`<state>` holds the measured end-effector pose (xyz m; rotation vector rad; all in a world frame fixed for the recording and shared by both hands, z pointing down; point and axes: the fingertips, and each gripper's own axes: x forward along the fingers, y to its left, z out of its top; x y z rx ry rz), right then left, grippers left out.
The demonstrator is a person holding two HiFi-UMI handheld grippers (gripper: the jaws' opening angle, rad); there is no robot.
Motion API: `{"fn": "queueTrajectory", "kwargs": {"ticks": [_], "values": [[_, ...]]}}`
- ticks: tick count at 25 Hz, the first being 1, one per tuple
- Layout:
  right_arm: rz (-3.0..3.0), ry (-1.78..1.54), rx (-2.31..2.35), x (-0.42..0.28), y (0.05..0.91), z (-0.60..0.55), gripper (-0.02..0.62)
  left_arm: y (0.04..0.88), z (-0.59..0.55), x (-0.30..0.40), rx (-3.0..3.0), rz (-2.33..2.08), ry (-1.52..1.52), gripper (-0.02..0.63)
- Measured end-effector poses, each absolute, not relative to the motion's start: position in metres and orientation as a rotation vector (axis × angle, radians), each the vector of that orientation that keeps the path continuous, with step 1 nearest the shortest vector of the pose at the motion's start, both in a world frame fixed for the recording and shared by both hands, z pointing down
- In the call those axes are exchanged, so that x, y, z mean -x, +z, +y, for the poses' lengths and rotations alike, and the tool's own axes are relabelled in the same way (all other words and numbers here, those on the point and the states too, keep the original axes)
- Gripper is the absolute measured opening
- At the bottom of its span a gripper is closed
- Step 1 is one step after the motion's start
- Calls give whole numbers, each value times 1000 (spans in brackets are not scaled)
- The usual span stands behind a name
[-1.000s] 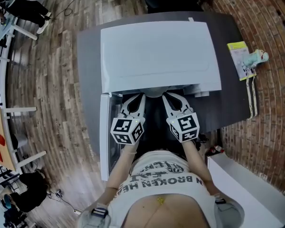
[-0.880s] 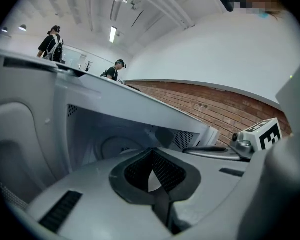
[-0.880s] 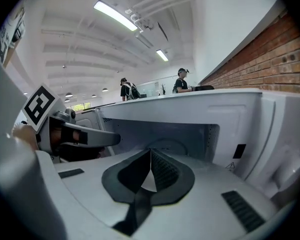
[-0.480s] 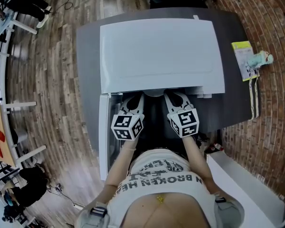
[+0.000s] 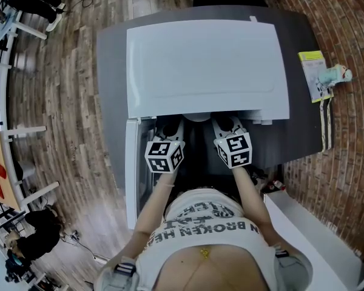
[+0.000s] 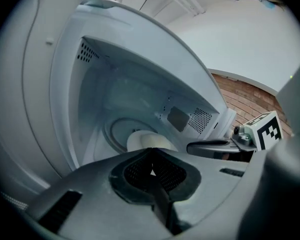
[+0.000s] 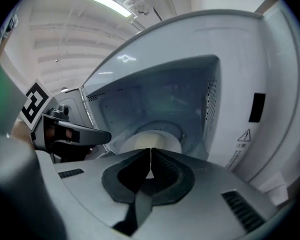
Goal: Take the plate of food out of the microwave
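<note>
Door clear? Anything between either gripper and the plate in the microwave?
Nothing visible. The microwave door stands open to the side. The plate lies inside, straight ahead of the left gripper and the right gripper, both shut and empty.

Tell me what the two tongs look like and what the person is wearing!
The left tongs and the right tongs look alike: pale grey plastic with black, dotted pads inside. Each carries a white cube printed with black square markers. The person wears a white T-shirt with black letters, and no sleeves cover the forearms.
</note>
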<state>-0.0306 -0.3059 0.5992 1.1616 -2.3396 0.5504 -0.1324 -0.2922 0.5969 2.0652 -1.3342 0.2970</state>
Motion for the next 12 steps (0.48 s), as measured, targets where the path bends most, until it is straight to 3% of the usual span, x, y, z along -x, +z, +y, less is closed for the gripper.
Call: {"fn": "queueTrajectory", "kwargs": {"ticks": [12], "values": [[-2297,636,-1196,24,620,-315,9,619,-300,136,-2010,-1329,299,6]]}}
